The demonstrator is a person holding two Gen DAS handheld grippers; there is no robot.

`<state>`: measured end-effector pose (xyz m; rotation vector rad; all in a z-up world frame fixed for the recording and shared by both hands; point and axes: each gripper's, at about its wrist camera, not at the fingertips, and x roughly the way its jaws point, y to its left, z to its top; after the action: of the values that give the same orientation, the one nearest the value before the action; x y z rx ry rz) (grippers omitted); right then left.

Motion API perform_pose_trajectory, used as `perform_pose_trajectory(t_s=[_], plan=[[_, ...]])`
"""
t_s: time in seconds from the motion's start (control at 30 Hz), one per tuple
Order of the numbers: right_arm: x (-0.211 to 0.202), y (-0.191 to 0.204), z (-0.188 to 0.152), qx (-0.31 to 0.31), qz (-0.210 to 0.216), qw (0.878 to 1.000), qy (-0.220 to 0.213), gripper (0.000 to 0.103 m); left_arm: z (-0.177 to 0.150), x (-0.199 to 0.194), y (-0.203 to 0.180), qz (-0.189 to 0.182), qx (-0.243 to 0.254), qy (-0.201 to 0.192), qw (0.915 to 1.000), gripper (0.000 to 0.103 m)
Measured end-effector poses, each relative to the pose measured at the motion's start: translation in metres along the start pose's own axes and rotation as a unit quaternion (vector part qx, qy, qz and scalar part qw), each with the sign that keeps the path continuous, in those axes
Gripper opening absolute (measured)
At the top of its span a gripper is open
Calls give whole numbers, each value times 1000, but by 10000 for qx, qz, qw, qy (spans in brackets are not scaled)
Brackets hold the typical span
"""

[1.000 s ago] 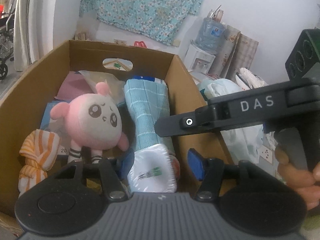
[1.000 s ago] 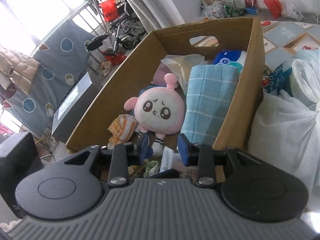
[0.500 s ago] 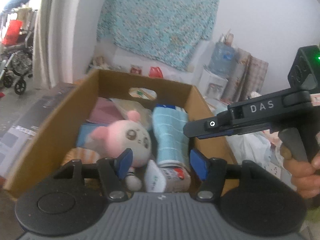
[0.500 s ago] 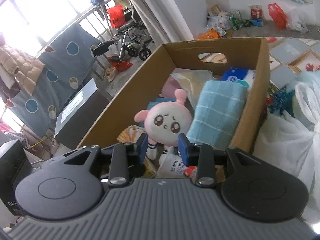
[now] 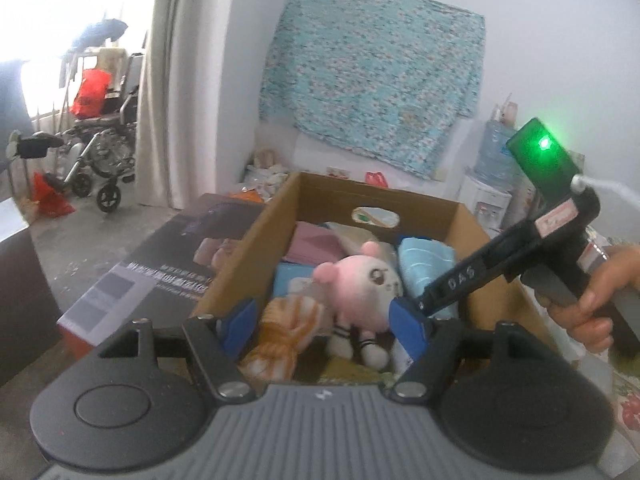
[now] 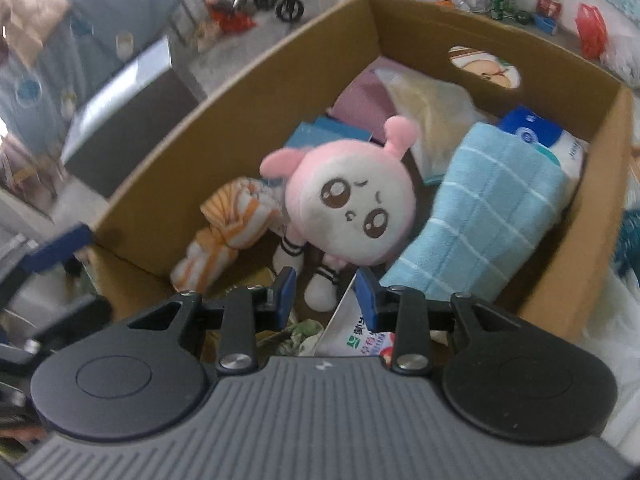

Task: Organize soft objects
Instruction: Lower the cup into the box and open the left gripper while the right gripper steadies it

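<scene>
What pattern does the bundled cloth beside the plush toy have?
Orange and white stripes; the bundled cloth shows best in the right wrist view.

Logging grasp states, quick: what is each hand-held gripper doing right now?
Left hand-held gripper: jaws opening, nothing gripped, above the cardboard box.
Right hand-held gripper: partly open, holding nothing, over the pink plush toy.

The left black hand-held gripper with blue pads points downward at a moderate slant, its jaws opening with nothing pressed between them. The right black hand-held gripper with blue pads tilts more steeply down, its jaws apart by a narrow gap and gripping nothing. In the left wrist view a bare hand wraps the right gripper's handle, fingers curled around the trigger.
</scene>
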<state>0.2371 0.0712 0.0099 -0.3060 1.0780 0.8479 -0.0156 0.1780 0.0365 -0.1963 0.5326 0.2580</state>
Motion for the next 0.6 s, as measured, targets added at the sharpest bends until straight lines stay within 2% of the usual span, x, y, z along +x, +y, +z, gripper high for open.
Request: perform_pose_trajectory(t_s=[0.13, 0.23, 0.33, 0.4, 0.43, 0.6], plan=[[17, 11, -2, -333, -486, 9980, 249, 31, -4, -2, 14, 5, -217, 4, 9998, 74], [20, 12, -4, -462, -712, 9959, 314, 20, -6, -1, 18, -26, -308, 19, 9995, 75], [20, 13, -4, -592, -751, 9950, 293, 14, -9, 2, 21, -64, -370, 49, 9993, 75], [17, 12, -3, -443, -634, 9967, 231, 6, -10, 3, 24, -85, -411, 52, 9991, 75], [15, 8, -2, -250, -429, 9984, 256, 3, -11, 3, 25, -94, -426, 46, 9990, 75], [13, -8, -3, 326, 145, 9988, 328, 2, -14, 5, 27, -123, -498, 62, 9987, 75]])
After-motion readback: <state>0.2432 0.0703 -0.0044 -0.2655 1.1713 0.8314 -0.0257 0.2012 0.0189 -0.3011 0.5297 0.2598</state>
